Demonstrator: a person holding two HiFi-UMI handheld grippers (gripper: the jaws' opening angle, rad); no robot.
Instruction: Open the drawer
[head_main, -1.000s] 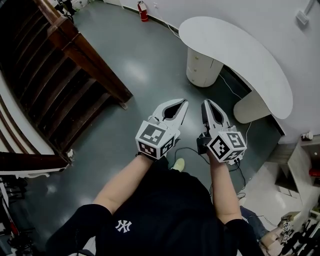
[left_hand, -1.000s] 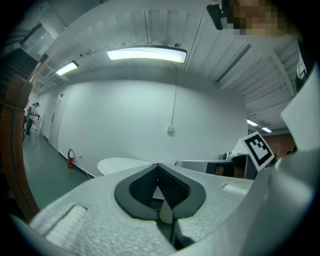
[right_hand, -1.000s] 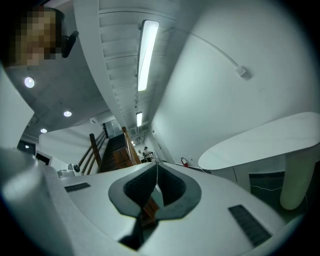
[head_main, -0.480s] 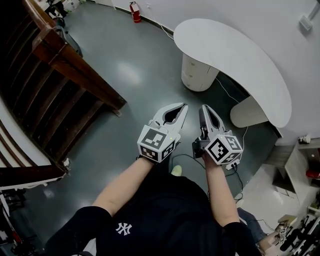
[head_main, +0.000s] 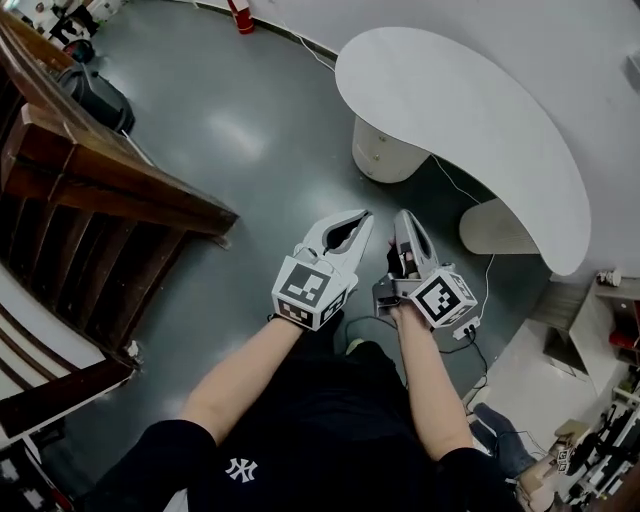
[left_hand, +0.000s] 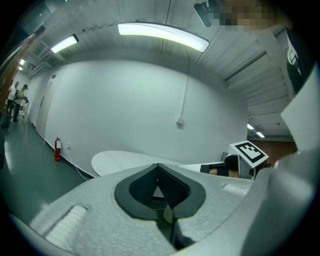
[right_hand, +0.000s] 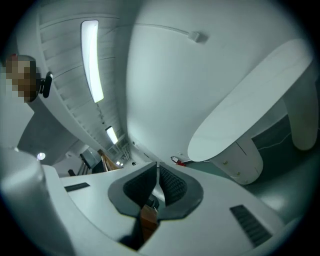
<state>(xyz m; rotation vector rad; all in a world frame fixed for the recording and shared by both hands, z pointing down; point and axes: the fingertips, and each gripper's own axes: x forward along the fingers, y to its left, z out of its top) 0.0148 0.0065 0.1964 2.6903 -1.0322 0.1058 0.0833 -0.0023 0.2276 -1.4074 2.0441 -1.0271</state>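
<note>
Below us spreads a glossy dark grey floor (head_main: 260, 130), with a curved white desk (head_main: 450, 110) against the white wall (head_main: 520, 40). A brown wooden stair railing (head_main: 110, 180) fills the left side, and a red fire extinguisher (head_main: 240, 18) stands far off by the wall. The drawer pedestal (head_main: 383, 155), rounded and cream-white, stands under the desk's near end, its fronts flush as far as we can tell. It is just ahead of both tools and touches neither.

We hold the left gripper (head_main: 366, 214) and the right gripper (head_main: 401, 214) side by side, each with its jaws clenched tip to tip on nothing.

Since a second ago the desk has grown larger in the head view, the railing has slid leftward, and the right gripper has rolled onto its side.
</note>
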